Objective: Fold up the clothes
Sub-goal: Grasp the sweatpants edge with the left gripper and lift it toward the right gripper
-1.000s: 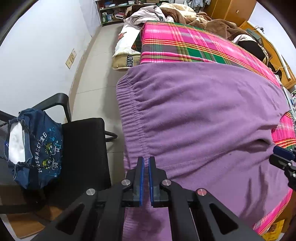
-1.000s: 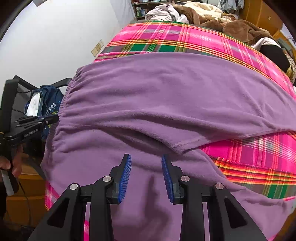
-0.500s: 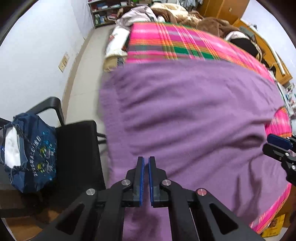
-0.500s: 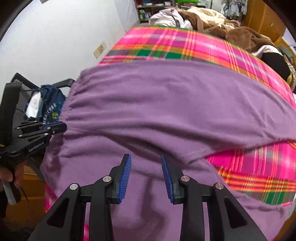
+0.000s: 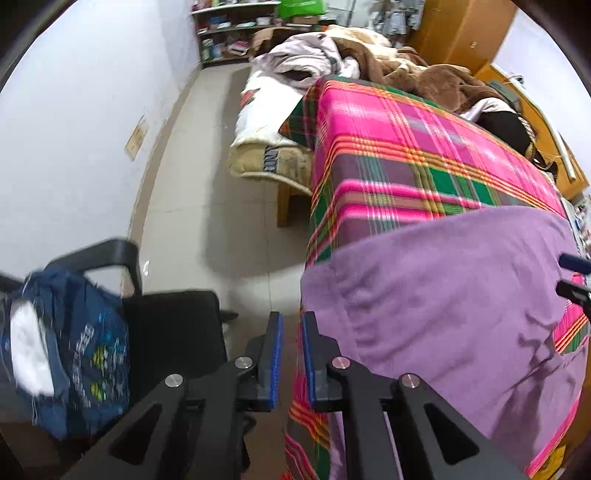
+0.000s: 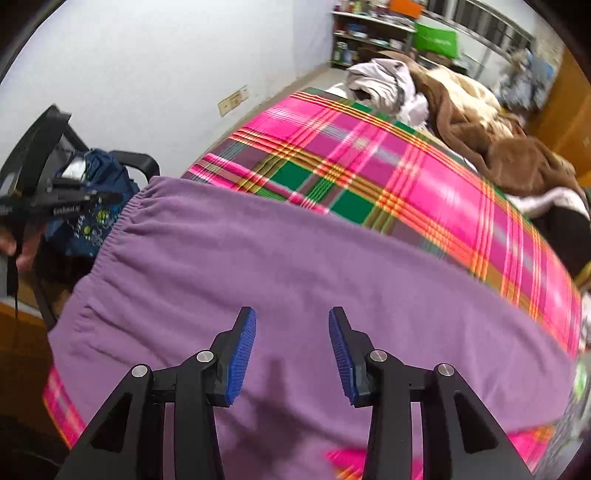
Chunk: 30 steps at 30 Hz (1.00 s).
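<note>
1. The purple garment (image 6: pixel 295 277) lies spread flat on the plaid blanket (image 6: pixel 388 177) that covers the bed. Its gathered waistband (image 6: pixel 122 221) is toward 10 o'clock in the right wrist view.
2. In the left wrist view the garment (image 5: pixel 443 295) fills the area from 3 to 5 o'clock, with its near edge hanging over the bed's side.
3. The left gripper (image 5: pixel 291 354) has its blue pads a narrow slit apart with nothing between them. It sits just off the garment's edge, over the floor (image 5: pixel 207 206) and the bed's side.
4. The right gripper (image 6: pixel 291 354) has its fingers wide apart and empty, and it hovers above the middle of the garment. A shadow falls on the cloth between the fingers.
5. The left gripper also shows at 9 o'clock in the right wrist view, held by a hand (image 6: pixel 18 251).
6. A black chair (image 5: pixel 173 328) stands at 8 o'clock in the left wrist view, beside the bed, with a navy bag (image 5: pixel 74 350) hung on it.
7. Brown blankets and pale bedding (image 6: pixel 461 110) are heaped at the far end of the bed, toward 1 o'clock. Shelves (image 6: pixel 369 33) stand against the far wall at 12 o'clock.
</note>
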Tool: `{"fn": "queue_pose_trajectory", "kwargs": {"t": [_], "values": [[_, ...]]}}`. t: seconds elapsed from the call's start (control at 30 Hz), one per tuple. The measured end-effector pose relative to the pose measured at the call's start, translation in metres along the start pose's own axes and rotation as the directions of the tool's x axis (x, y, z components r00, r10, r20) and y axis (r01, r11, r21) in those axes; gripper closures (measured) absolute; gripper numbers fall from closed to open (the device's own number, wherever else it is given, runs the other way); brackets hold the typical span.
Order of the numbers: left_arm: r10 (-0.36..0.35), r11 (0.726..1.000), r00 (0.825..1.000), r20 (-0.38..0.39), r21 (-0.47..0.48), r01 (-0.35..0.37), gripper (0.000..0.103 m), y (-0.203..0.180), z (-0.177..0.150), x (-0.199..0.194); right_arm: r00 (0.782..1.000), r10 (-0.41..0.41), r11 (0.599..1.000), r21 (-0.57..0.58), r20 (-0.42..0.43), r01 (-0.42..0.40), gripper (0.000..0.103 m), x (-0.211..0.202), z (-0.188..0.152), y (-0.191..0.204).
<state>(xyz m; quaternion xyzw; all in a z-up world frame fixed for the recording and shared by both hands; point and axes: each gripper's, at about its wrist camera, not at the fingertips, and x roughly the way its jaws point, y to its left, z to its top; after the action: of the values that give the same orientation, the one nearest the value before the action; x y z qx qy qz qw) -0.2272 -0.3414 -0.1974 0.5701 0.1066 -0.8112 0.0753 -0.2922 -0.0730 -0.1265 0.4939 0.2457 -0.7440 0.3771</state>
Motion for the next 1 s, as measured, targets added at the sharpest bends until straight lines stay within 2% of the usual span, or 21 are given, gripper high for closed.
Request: {"fn": "queue_pose_trajectory", "kwargs": {"t": [0.17,0.23,0.3,0.33,0.43,0.57,0.7,0.83,1.0], "values": [[-0.108,0.989,0.994,0.023,0.108,0.105,0.087,-0.005,0.019,0.003,1.0,0.022,0.997,-0.074,-0.007,-0.023,0.06,0.015,0.022,-0.018],[-0.156,0.976,0.988,0.015,0.154,0.152,0.083,-0.009,0.023,0.005,0.999,0.039,0.995,-0.095,-0.012,-0.04,0.06,0.019,0.03,-0.025],[-0.206,0.96,0.979,-0.003,0.194,0.202,0.075,-0.013,0.026,0.007,0.998,0.056,0.992,-0.115,-0.018,-0.057,0.06,0.023,0.038,-0.032],[-0.227,0.951,0.974,-0.013,0.214,0.224,0.075,-0.016,0.027,0.009,0.998,0.064,0.99,-0.125,-0.02,-0.066,0.06,0.025,0.041,-0.036],[-0.244,0.93,0.969,-0.035,0.274,0.244,0.073,-0.026,0.03,0.015,0.996,0.081,0.984,-0.155,-0.026,-0.084,0.06,0.029,0.049,-0.046],[-0.257,0.916,0.965,-0.057,0.304,0.262,0.073,-0.032,0.036,0.023,0.994,0.095,0.981,-0.167,-0.047,-0.102,0.06,0.038,0.052,-0.058],[-0.25,0.911,0.965,-0.073,0.321,0.26,0.073,-0.034,0.042,0.032,0.992,0.108,0.977,-0.174,-0.071,-0.119,0.06,0.047,0.054,-0.068],[-0.273,0.901,0.956,-0.107,0.319,0.293,0.073,-0.032,0.046,0.041,0.988,0.122,0.974,-0.18,-0.099,-0.138,0.06,0.057,0.056,-0.078],[-0.282,0.898,0.952,-0.118,0.317,0.305,0.071,-0.028,0.045,0.046,0.984,0.109,0.971,-0.198,-0.142,-0.136,0.06,0.072,0.056,-0.086]]}}
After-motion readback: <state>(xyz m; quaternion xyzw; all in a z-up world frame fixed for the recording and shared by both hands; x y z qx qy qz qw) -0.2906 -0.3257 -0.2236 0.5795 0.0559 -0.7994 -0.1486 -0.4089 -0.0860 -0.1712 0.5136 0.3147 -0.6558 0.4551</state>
